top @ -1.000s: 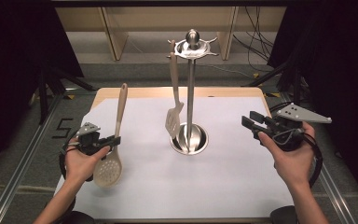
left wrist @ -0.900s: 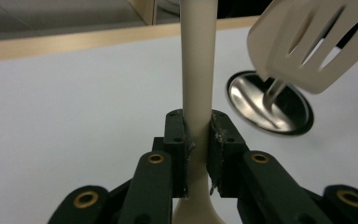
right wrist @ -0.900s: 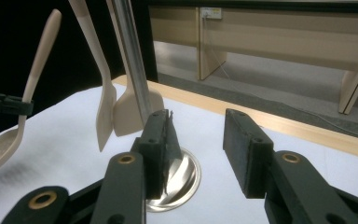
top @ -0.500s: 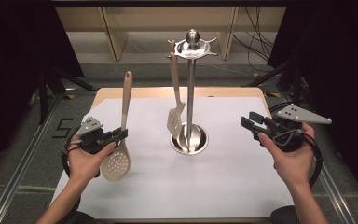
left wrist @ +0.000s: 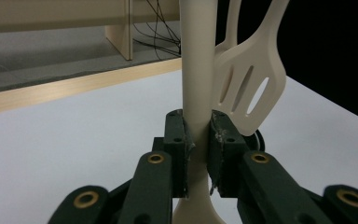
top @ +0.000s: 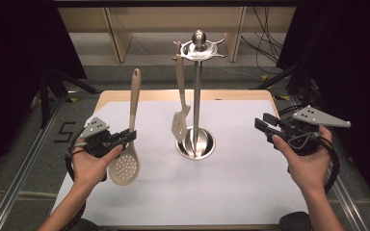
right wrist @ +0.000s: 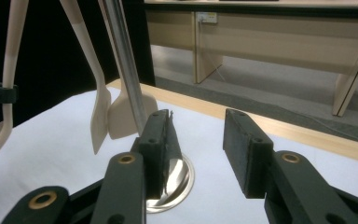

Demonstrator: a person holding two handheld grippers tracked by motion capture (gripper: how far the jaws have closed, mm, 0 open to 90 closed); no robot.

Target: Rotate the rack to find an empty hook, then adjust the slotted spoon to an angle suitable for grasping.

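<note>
- The left tongs pinch the handle of the slotted spoon just above its bowl; in the left gripper view the two black pads press on either side of the pale handle.
- A second ago the spoon leaned outward with its bowl low at the lower left of the frame; now it stands nearly upright and has moved toward the middle, its handle tip reaching into the upper left-centre.
- The bowl hangs just above the white worktop, apart from it as far as the high view tells.
- The right tongs are spread and hold nothing, at the right of the frame, much where they were a second ago; the right gripper view shows an open gap between the pads.
- Centre frame, the steel rack stands on its round base, with a slotted turner hanging from one hook at its top ring.
- The left gripper view puts the turner just behind the spoon handle, so the spoon is now near the rack.
- Judgement: the spoon is being carried to hang on a free hook; the lift and the threading of the handle's end are left to do.
</note>
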